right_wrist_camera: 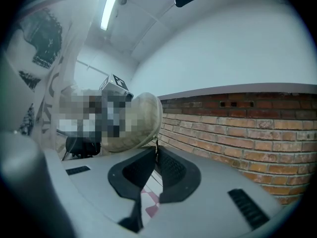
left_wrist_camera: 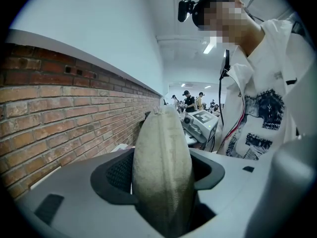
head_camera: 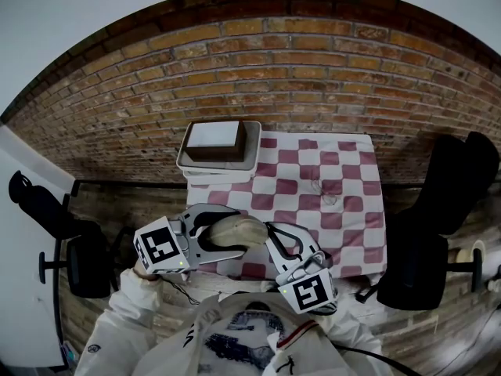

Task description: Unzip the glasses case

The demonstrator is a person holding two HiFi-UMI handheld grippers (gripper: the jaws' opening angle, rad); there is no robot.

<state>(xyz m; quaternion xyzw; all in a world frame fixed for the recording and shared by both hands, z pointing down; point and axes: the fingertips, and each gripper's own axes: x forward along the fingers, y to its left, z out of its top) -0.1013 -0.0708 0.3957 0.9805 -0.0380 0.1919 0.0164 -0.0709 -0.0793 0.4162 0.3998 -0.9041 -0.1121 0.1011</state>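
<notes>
Item: surface (head_camera: pixel 354 210) under a maroon-and-white checked cloth; its far edge meets the brick wall (head_camera: pixel 313 77), and its near edge lies beneath your two grippers. Far-left corner: white tray (head_camera: pixel 186 163) holding a brown box (head_camera: pixel 215 141). A small wiry object (head_camera: pixel 323 190) sits near the cloth's middle, too small to identify; around it the cloth lies bare out to the right edge. Flanks: a black chair (head_camera: pixel 84 261) stands off your left side and a second black chair (head_camera: pixel 438 233) off your right, both apart from the surface. Your left gripper (head_camera: pixel 227 233) reaches in from the left, and its fingers (left_wrist_camera: pixel 116 175) are clamped on the beige glasses case (head_camera: pixel 241 227), one pad pressing each broad side. Your right gripper (head_camera: pixel 272 230) comes in from the lower right. Its fingers (right_wrist_camera: pixel 171 165) are closed together, with their tips at the case's right end. A thin dark sliver shows at the tips; you cannot tell whether that is the zip pull. Location of the case: held in the air over the near edge, in front of your chest. Orientation: the long axis runs left to right along that edge, pointing out of your left gripper toward the right one, and a narrow seamed edge faces the left gripper's camera.
</notes>
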